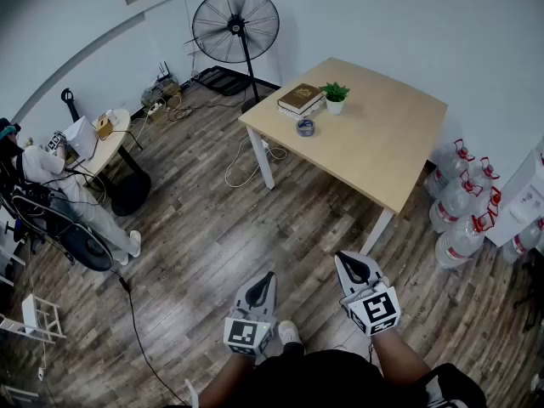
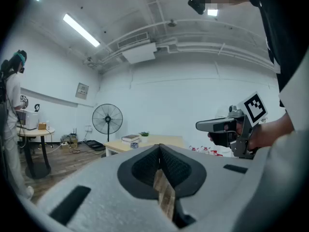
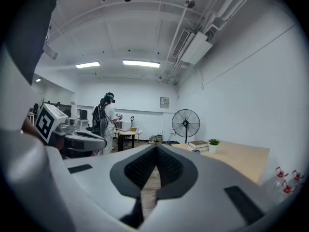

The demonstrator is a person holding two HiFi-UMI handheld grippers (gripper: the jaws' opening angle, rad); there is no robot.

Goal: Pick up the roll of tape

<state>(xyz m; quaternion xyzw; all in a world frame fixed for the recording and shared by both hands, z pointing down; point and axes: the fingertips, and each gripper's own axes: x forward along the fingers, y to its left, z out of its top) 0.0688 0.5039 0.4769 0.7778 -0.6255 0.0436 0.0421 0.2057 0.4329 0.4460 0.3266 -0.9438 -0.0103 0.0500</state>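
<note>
Your left tongs and right tongs are both closed, tips meeting, with nothing between them. You hold them side by side, roughly level, above the dark wood-plank floor. The small grey roll of tape lies flat on the light square wooden desk, towards its left corner in the head view, just beside the stacked brown books and the small green plant in a white pot. The roll is well apart from both tongs
</note>
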